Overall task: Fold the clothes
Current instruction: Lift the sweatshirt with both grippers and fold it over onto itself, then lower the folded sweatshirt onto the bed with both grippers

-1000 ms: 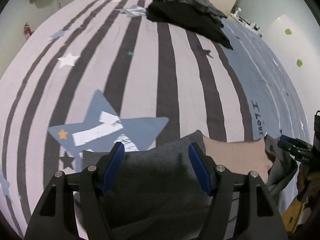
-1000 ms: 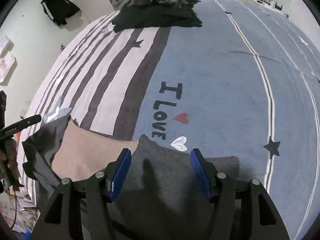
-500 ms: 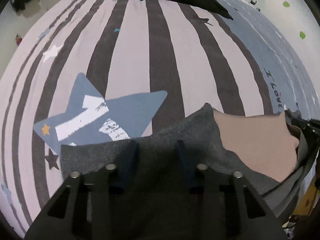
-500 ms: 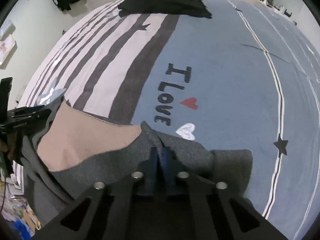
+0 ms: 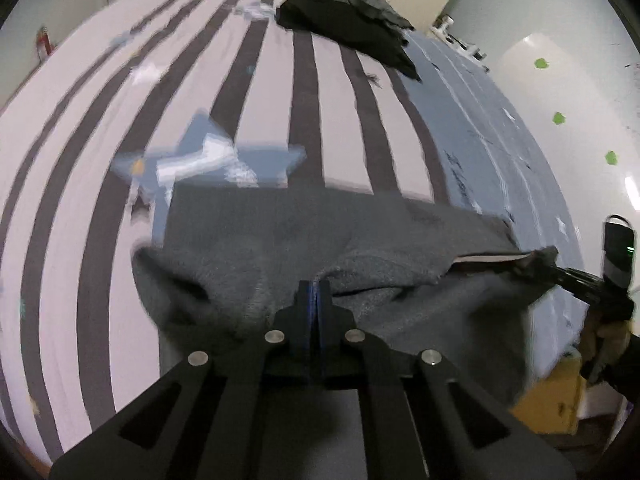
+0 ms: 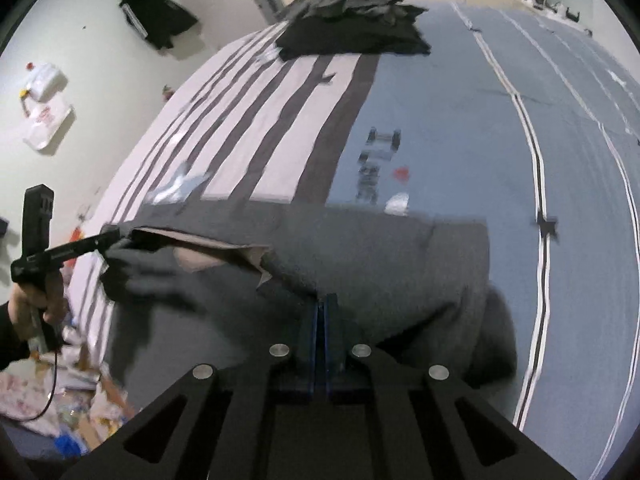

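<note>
You are working in dim, flat indoor light. Both fisheye views bow the bed [image 5: 100,200] into a dome and go black at the corners. Motion blur smears the stripes and the blue star [image 5: 208,156] at ten o'clock, and the printed lettering [image 6: 376,168] at twelve in your right view. A glare patch shines on the white wall [image 5: 632,188] at three o'clock.
</note>
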The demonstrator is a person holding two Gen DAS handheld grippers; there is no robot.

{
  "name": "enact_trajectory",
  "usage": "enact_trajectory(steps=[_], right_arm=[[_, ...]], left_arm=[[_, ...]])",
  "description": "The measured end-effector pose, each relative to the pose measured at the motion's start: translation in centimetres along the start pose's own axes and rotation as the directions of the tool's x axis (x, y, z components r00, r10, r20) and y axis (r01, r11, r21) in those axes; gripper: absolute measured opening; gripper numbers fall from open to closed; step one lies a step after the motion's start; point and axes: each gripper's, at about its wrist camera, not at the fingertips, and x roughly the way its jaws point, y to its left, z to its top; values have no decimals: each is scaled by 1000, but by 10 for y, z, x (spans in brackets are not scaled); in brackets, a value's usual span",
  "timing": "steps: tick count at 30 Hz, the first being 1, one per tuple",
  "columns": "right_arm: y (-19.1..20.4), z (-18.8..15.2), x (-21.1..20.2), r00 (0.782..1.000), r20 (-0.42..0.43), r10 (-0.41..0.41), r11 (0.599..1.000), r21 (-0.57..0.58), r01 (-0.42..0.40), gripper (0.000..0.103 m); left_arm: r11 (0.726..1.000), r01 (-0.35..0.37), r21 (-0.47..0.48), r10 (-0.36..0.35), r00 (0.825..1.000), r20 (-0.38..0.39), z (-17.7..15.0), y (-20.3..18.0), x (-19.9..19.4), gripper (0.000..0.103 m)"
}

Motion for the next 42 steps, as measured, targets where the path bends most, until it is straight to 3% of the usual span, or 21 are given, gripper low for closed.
enact_trajectory(steps=[4, 8, 12, 14, 15, 18, 21, 23, 24, 27, 33, 38, 41, 42], right_arm=[[13, -49, -17, 995, -92, 32, 999, -18, -33, 2], [20, -105, -22, 975, -209, 73, 997, 10, -73, 2], [23, -127, -17, 958, -271, 94, 995, 36, -88, 6], [23, -128, -18, 953, -288, 99, 995, 43, -91, 8], [22, -124, -22, 956, -278, 97, 995, 46, -87, 9], [17, -106, -38, 973, -220, 70, 997, 51, -60, 18], [2, -81, -53, 994, -113, 14, 997, 83, -4, 31], [-12, -64, -49, 995, -67, -69, 992, 99, 75, 44], [-22, -53, -41, 989, -62, -131, 984, 112, 137, 44], [-53, -28, -14, 978, -59, -201, 956, 204, 209, 44], [-88, 11, 26, 965, -45, -258, 925, 278, 260, 44], [-100, 25, 43, 970, -44, -240, 921, 305, 242, 44], [-103, 30, 51, 970, -50, -239, 921, 305, 242, 44], [-104, 31, 54, 970, -50, -239, 922, 302, 243, 44]], left_arm=[[999, 5, -40, -9, 995, -99, -55, 10, -14, 1], [994, 2, -111, -21, 985, -170, -97, 14, -16, 1], [992, -6, -122, -21, 975, -222, -114, 10, -21, 2], [993, -18, -116, -9, 973, -231, -119, 10, -31, 6], [993, -28, -112, 3, 976, -217, -118, 10, -39, 12], [988, -54, -148, 36, 992, -124, -103, 21, -61, 27], [976, -102, -192, 100, 995, -24, -74, 44, -64, 46], [968, -130, -215, 137, 990, 17, -49, 59, -53, 46], [965, -140, -223, 152, 988, 36, -36, 66, -46, 46], [963, -159, -219, 174, 983, 54, 3, 77, -14, 46], [971, -180, -159, 190, 981, 49, 55, 85, 42, 46], [978, -177, -111, 182, 982, 39, 78, 88, 68, 45], [981, -184, -56, 186, 982, 28, 83, 84, 76, 28], [980, -192, -47, 193, 981, 19, 85, 84, 78, 16]])
